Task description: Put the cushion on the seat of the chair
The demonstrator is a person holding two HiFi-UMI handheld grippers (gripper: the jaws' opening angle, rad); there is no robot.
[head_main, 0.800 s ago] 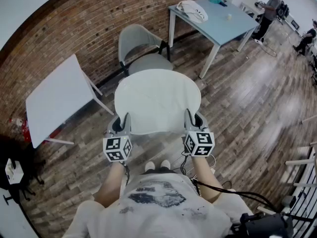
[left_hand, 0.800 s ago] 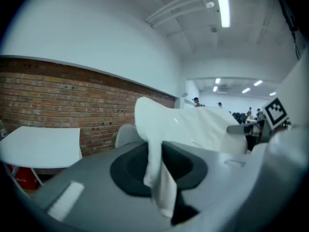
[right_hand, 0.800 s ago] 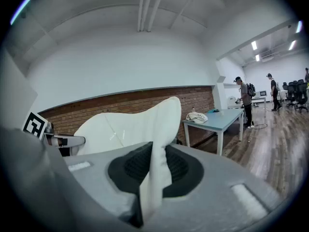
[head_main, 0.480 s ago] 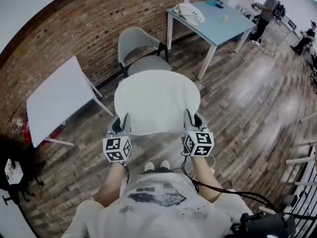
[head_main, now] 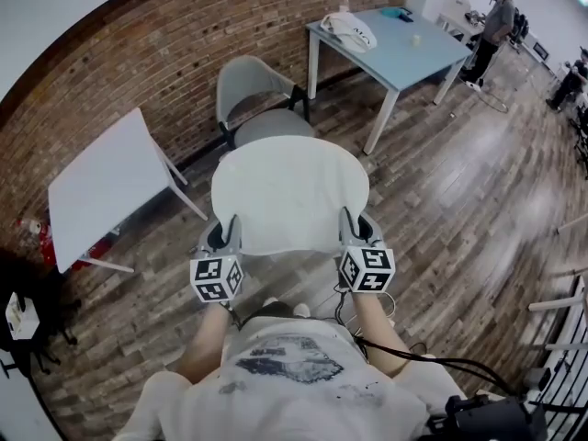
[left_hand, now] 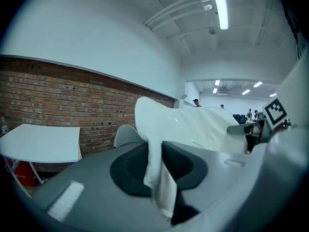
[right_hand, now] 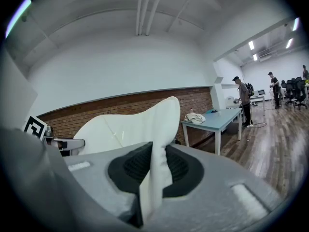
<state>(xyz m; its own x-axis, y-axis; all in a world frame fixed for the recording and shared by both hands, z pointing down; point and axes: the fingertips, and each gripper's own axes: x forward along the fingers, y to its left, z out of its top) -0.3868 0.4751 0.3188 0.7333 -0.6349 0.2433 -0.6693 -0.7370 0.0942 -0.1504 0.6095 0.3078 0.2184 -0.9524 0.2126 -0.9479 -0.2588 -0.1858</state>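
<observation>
A person, seen from above, holds a pale, rounded seat cushion (head_main: 289, 191) out in front of the body with two handheld grippers. The cushion lies roughly flat in the air, with its rounded edge pointing away from the person.

The left gripper (head_main: 226, 232) is clamped on the near left edge of the cushion. In the left gripper view, the cushion's thin edge is pinched between the two dark pads. The right gripper (head_main: 354, 228) is clamped on the near right edge in the same way, with the pale edge squeezed between its pads. Each gripper carries a cube with black and white square markers, close to the person's hands.

Just beyond the cushion stands a grey chair (head_main: 253, 95) with a curved back, facing the person. From above, the cushion's far edge overlaps the near part of the chair's seat. The cushion is held by the grippers and is not resting on the seat.

To the left of the chair is a white table (head_main: 101, 191). To the far right is a light blue table (head_main: 404, 39) with a white bundle (head_main: 354, 28) on it. A brick wall (head_main: 184, 44) runs behind the furniture, and the floor (head_main: 441, 200) is wood plank. Another person (head_main: 491, 26) stands at the far right.
</observation>
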